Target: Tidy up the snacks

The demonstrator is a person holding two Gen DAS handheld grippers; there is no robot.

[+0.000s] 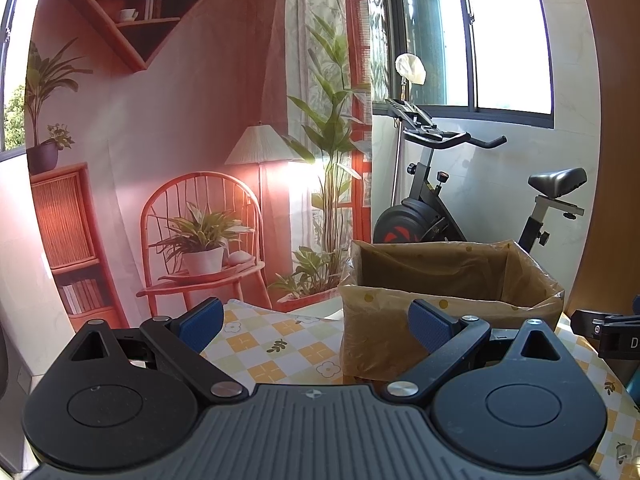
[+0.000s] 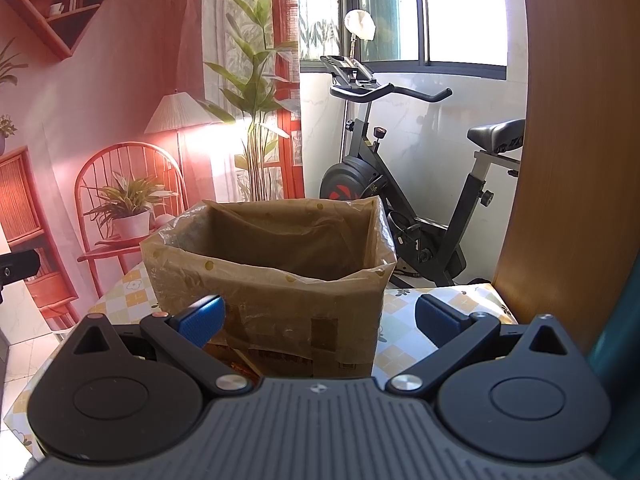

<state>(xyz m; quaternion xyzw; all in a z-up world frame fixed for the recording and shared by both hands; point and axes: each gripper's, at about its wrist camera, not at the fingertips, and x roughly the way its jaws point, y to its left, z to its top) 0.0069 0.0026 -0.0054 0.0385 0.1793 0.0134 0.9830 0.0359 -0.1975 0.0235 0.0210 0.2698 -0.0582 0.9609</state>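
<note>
A brown cardboard box lined with a clear dotted plastic bag (image 1: 452, 308) (image 2: 272, 276) stands open-topped on the checkered flower-print tablecloth (image 1: 276, 344) (image 2: 404, 344). No snacks show in either view, and the box's inside is hidden from this low angle. My left gripper (image 1: 316, 326) is open and empty, hovering just before the box's left front corner. My right gripper (image 2: 318, 320) is also open and empty, straddling the box's front wall close up. Part of the right gripper's black body (image 1: 608, 332) shows at the right edge of the left wrist view.
Behind the table hangs a printed backdrop (image 1: 192, 140) of a room with a chair and plants. An exercise bike (image 1: 448, 200) (image 2: 404, 200) stands by the window. A wooden panel (image 2: 560, 140) rises at the right, with a teal object (image 2: 616, 360) beside it.
</note>
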